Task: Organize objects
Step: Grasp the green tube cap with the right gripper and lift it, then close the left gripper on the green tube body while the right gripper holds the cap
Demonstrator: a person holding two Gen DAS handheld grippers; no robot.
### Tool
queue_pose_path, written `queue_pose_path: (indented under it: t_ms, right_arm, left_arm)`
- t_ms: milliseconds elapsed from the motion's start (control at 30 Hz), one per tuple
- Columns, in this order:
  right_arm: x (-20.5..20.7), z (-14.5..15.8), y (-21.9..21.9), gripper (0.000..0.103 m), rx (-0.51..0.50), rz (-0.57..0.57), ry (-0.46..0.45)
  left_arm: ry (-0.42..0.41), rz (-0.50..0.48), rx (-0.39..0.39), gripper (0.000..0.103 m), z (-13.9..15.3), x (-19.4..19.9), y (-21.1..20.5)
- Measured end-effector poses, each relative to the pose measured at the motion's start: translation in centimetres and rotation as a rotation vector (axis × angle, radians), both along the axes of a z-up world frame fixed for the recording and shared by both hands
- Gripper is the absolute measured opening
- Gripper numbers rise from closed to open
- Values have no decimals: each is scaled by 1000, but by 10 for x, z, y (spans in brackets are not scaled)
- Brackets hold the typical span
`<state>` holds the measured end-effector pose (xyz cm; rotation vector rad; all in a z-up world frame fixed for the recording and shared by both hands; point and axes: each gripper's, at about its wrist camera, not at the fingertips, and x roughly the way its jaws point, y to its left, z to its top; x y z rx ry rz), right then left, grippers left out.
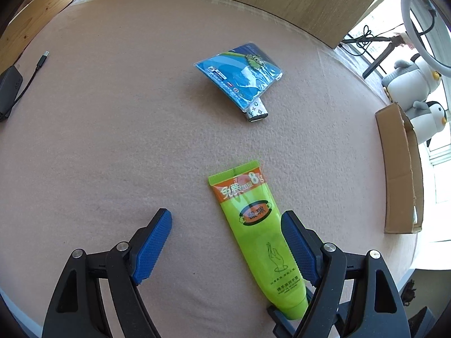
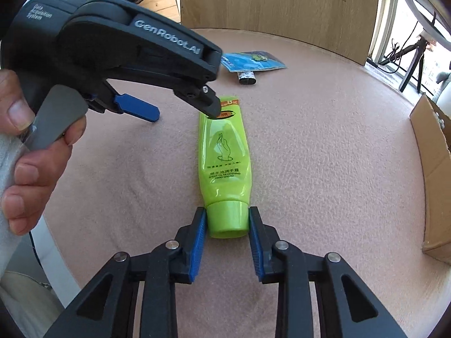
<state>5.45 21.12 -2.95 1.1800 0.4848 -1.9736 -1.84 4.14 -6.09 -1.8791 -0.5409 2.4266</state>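
Tube (image 2: 224, 157) of green hand cream lies lengthwise on pink felt tabletop (image 2: 324, 146), cap gripped by the right gripper (image 2: 227, 225); left gripper (image 1: 225, 242) spread wide, wooden panel (image 2: 279, 5) behind.

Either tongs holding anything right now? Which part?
Right tongs are closed on the green hand cream tube at its cap. Left tongs are open around the tube's body, gripping nothing.
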Motion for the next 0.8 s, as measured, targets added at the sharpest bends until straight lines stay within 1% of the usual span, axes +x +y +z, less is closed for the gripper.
queue_pose_path:
  t_ms: [133,167,200,300,367,400,433,467,500,567,800]
  right_arm:
    - [15,-1,-2,26,-29,-35,0]
    - [17,-1,-2,29,-36,-36,1]
    - [19,0,-1,31,-46,-36,0]
    - [15,-1,0,31,-71,-52,-11]
    - [16,0,-1,29,-76,-52,-6]
    - [17,0,-1,27,-77,-50,-2]
    - [18,-1,-1,25,-77,-51,4]
    - [19,-1,-1,25,-78,-52,9]
    - [20,-1,-1,25,-81,-52,11]
    - [23,-1,-1,25,-86,-54,18]
    - [21,-1,1,25,-113,-75,20]
  left_arm:
    - [-1,-17,-44,82,0,-2,13]
    - [-1,-19,-41,82,0,-2,16]
    - [-2,-23,-38,82,0,-2,19]
    - [-6,-43,-62,79,0,-2,29]
    - [-8,-50,-97,75,0,-3,35]
    - [-7,-50,-114,71,0,-3,37]
    - [-3,-51,-126,63,0,-3,39]
    - [-1,-53,-136,59,1,-3,40]
    - [-2,-48,-148,52,1,-4,41]
    - [-2,-43,-134,51,0,-5,40]
    - [6,-38,-121,49,4,-5,36]
